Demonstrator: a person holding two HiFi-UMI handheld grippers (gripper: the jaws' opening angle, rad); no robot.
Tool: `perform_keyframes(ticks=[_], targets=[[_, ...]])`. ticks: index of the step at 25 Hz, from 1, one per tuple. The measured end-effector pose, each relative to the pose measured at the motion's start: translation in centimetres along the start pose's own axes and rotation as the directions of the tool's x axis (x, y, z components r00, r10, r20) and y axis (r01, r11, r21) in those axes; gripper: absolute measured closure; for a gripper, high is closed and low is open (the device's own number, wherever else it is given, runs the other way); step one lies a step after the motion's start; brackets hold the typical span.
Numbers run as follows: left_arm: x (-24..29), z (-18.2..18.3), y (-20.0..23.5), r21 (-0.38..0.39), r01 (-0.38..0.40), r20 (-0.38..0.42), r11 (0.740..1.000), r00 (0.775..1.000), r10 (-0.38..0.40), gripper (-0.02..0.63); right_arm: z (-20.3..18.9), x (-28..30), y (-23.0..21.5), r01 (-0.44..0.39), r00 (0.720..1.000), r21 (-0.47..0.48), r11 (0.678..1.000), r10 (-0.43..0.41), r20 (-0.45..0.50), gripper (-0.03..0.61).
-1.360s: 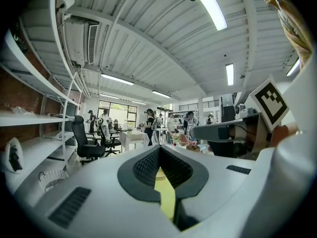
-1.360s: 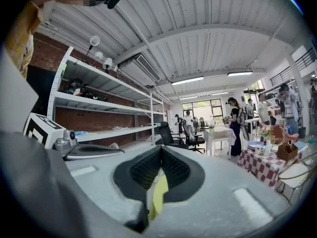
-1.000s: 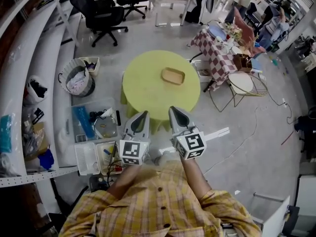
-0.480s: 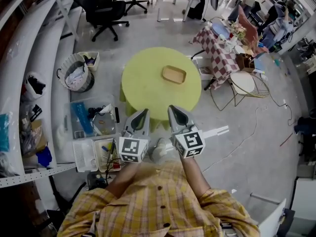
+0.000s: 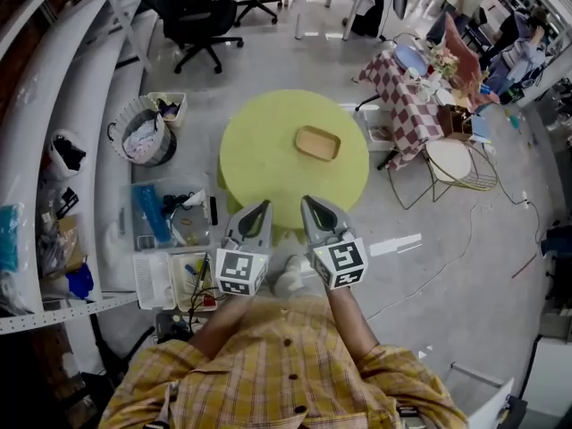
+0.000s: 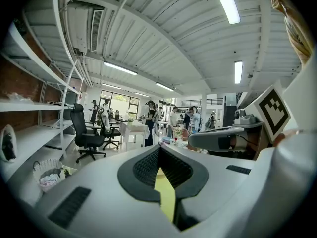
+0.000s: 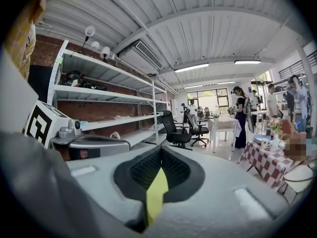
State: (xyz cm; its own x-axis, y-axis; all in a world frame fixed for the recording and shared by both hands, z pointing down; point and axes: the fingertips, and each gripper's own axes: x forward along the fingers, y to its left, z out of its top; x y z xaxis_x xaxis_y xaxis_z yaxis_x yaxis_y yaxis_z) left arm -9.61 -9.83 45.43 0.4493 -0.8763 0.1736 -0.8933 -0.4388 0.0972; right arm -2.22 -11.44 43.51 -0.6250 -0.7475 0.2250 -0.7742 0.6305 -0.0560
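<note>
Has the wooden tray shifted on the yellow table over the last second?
No. The wooden tray lies at the same spot on the yellow table, right of its middle, as before.

Big open workshop space: grey concrete floor (image 5: 465, 239), white shelving (image 7: 99, 95) along a brick wall (image 7: 99, 112), black office chairs (image 5: 192, 16), a checkered-cloth table (image 5: 407, 96), and tube lights (image 6: 229, 6) on a ribbed white ceiling (image 7: 208, 29).

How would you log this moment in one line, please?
left claw: shut, empty | right claw: shut, empty | both clear of tray | tray on table
</note>
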Motion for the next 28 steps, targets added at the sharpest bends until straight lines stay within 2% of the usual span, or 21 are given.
perform_keyframes(ticks=[8,13,17,28], targets=[[4.0,-0.3,0.1,0.003,-0.033,-0.027,0.999,0.999,0.033,0.609,-0.8,2.2,-3.5,-0.056,0.998,0.004,0.998,0.056,-0.025,0.58],[6.2,-0.3,-0.5,-0.043,-0.054,-0.039,0.998,0.998,0.052,0.61,-1.6,2.2,-5.8,-0.084,0.995,0.01,0.996,0.084,-0.05,0.58],[7.0,-0.7,-0.8,-0.04,-0.07,-0.053,0.997,0.996,0.068,0.609,-3.0,2.5,-7.2,-0.093,0.992,0.024,0.995,0.095,-0.081,0.58],[8.2,-2.4,0.9,-0.049,-0.05,-0.099,0.998,0.994,0.044,0.609,-6.8,5.1,-8.7,-0.045,0.982,0.068,0.997,0.057,-0.18,0.58]])
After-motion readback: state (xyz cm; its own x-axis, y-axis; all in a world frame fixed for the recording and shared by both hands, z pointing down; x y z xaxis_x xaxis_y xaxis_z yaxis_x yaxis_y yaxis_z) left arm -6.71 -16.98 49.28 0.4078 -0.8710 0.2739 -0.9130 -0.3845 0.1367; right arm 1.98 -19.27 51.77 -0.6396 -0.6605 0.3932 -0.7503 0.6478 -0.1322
